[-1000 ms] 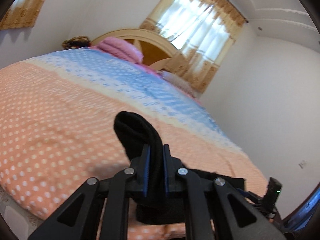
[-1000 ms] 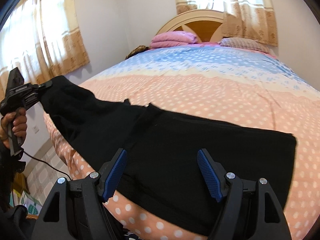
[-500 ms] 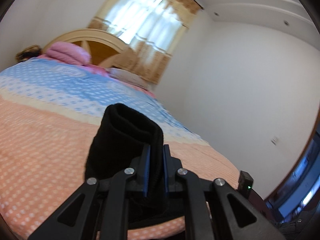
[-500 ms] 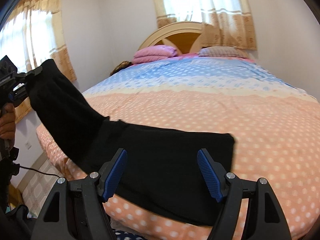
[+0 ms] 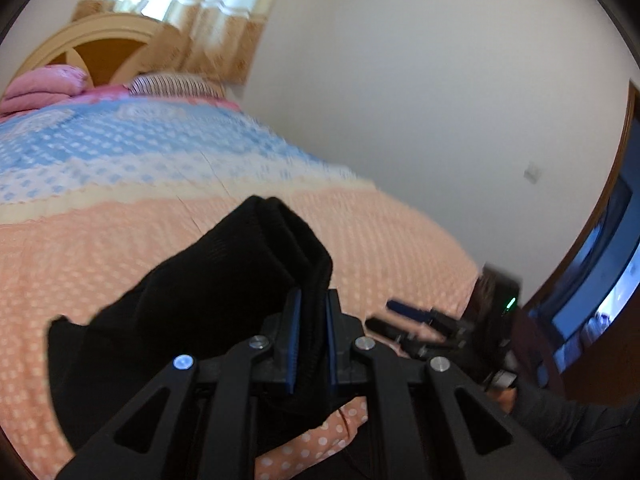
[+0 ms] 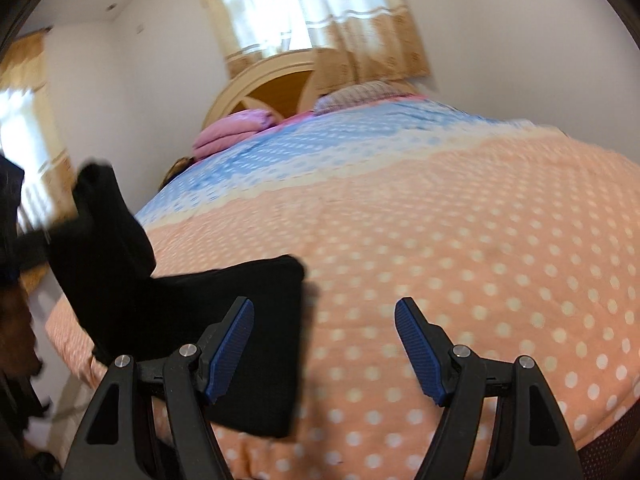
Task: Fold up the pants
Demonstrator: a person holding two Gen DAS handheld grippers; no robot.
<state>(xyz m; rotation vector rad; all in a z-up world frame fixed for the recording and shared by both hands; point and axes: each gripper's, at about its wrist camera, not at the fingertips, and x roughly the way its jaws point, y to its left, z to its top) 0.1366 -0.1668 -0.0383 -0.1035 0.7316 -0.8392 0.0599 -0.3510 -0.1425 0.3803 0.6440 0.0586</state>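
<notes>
Black pants [image 6: 224, 320] lie on the near left corner of the bed's orange polka-dot cover [image 6: 460, 260]. My left gripper [image 5: 312, 304] is shut on a bunched end of the pants [image 5: 240, 272] and holds it lifted above the cover. In the right wrist view that raised end [image 6: 104, 216] stands up at the left edge. My right gripper [image 6: 324, 336] is open over the cover, nothing between its blue pads [image 6: 412, 340]; its left finger overlaps the pants' right part. The right gripper [image 5: 412, 314] also shows low at the right in the left wrist view.
Pink folded bedding [image 6: 232, 132] and a striped pillow [image 5: 176, 84] lie by the wooden headboard [image 6: 280, 88]. Curtained windows [image 6: 308, 12] are behind. A white wall [image 5: 440, 80] and a dark doorway [image 5: 600, 280] flank the bed's right side. A person's sleeve [image 5: 560, 420] is at lower right.
My left gripper has swung the held end of the pants rightward across the bed, doubling the garment over so it covers far less of the cover. The right gripper moved right, still open.
</notes>
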